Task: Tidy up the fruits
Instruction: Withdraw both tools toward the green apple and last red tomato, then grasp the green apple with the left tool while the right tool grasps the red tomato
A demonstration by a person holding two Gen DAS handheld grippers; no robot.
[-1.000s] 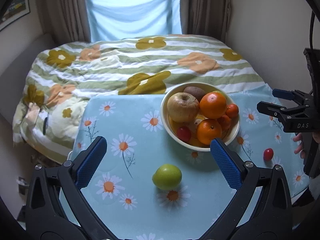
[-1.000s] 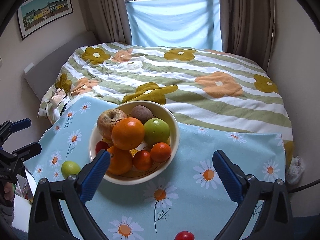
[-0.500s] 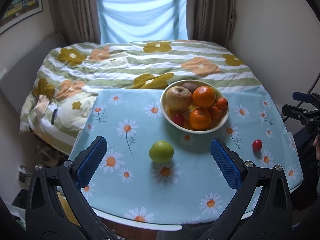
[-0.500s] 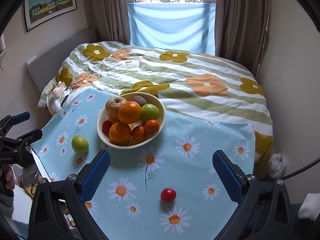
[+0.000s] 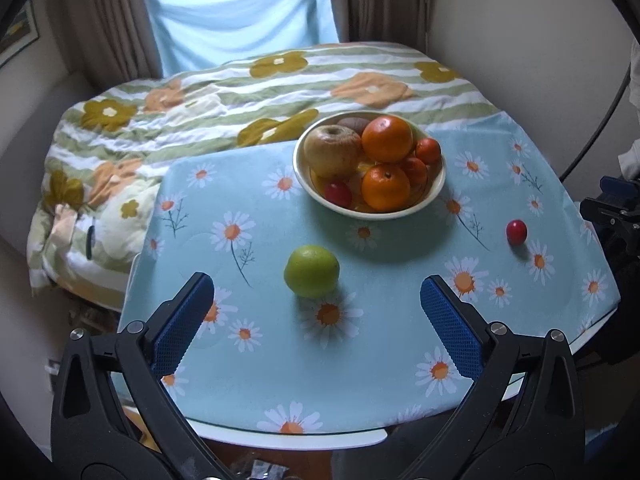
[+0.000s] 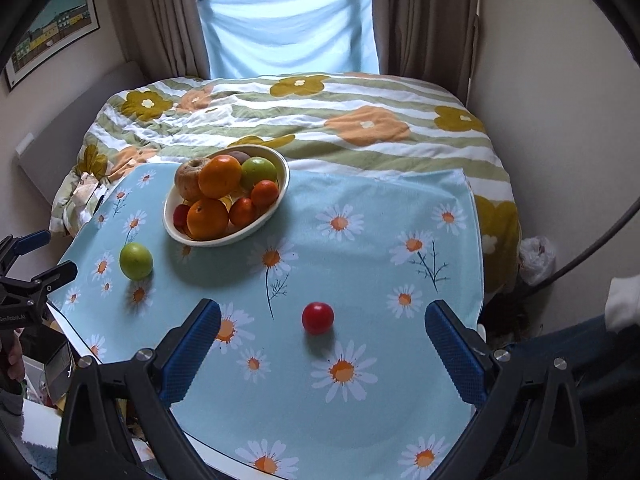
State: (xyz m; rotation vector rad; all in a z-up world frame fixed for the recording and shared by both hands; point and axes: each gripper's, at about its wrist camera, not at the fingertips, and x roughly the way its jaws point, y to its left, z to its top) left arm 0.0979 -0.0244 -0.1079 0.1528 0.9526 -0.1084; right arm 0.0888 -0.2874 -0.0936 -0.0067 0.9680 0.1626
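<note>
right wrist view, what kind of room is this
Most likely a bedroom at home. A bed with a flowered quilt fills the space behind the table, curtains frame a window, and a framed picture hangs on the wall. The table holds a fruit bowl.

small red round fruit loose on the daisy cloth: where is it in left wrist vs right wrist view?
Left wrist: small red round fruit far right on the cloth, right of the cream fruit bowl.
Right wrist: it lies centre, ahead of the open right gripper.
Shared landmark: the bowl; also the loose green round fruit.
</note>
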